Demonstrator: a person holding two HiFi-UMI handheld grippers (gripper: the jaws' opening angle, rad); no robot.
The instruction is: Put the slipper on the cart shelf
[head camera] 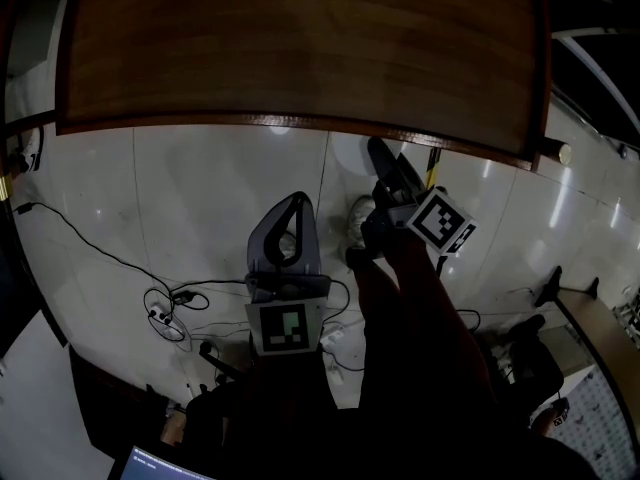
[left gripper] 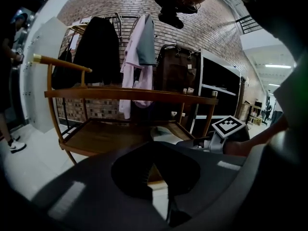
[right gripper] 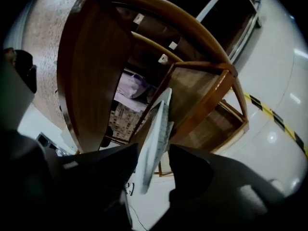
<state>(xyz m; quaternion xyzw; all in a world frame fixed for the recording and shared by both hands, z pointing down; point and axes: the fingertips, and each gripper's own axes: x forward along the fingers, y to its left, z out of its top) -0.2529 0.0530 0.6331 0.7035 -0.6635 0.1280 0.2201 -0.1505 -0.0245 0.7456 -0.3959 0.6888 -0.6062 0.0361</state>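
releasing looks like the step in hand: the right gripper (right gripper: 155,150) has its fingers spread either side of the pale slipper (right gripper: 160,124), which seems to rest on the wooden cart's lower shelf (left gripper: 106,136). next, back straight out without dragging it. the left gripper (head camera: 296,200) is empty, fingers pressed together. only its view shows that shelf; the head view hides it under the cart top (head camera: 300,48).
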